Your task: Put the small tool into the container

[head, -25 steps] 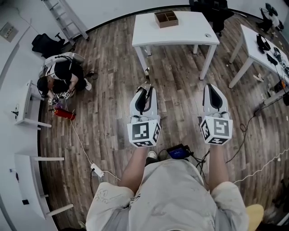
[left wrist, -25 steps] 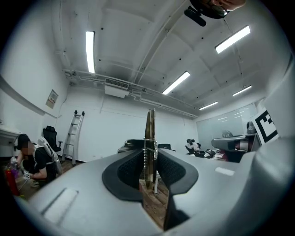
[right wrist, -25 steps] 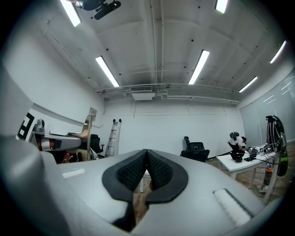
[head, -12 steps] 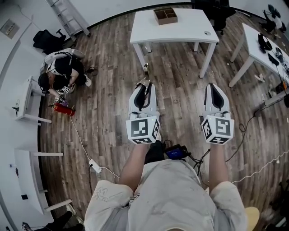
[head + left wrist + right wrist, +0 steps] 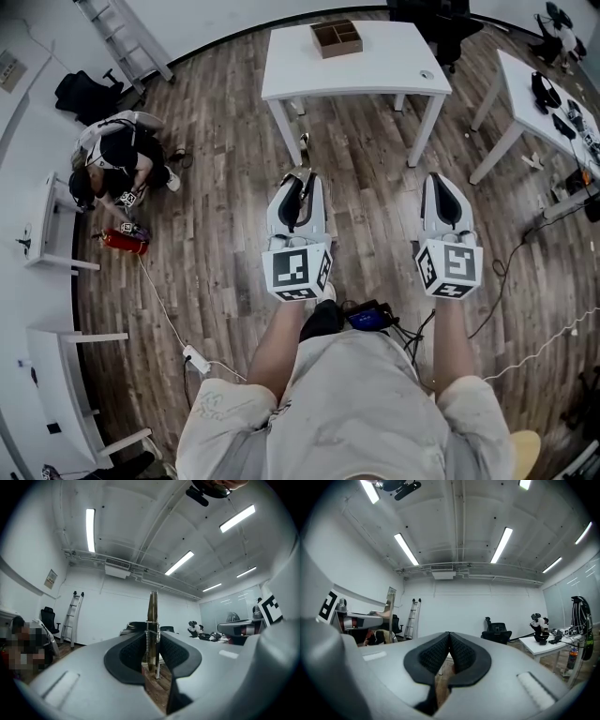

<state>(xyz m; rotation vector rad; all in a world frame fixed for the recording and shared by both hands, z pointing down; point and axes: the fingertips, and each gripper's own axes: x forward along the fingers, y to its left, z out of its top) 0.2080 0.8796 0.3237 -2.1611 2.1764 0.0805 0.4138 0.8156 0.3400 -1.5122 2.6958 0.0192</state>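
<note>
left tool [image 5: 303,174]: held in front of the standing person, over the wood floor [image 5: 225,141], its jaws pressed on a thin brass-coloured metal piece [image 5: 303,145]. in the left gripper view the metal piece [image 5: 152,616] stood upright between the dark pads of the left tool [image 5: 152,644], with a small spring on its side; its upper end reached well past the tips.

right tool [image 5: 442,178]: held level with the left one and well apart from it. in the right gripper view the jaws of the right tool [image 5: 449,641] met, with nothing between them.

container [image 5: 336,38]: a brown box split into compartments, on the far part of a white bench [image 5: 375,70], ahead of both tools and well apart from the metal piece. a small round item [image 5: 427,74] lay near the bench's right front corner.

surroundings: a second white bench [image 5: 525,103] at the right carried dark gear. at the left a person [image 5: 117,159] crouched on the floor beside a red cylinder [image 5: 125,241]; a ladder [image 5: 117,37] leaned on the wall behind. cables [image 5: 169,300] ran over the floor.
</note>
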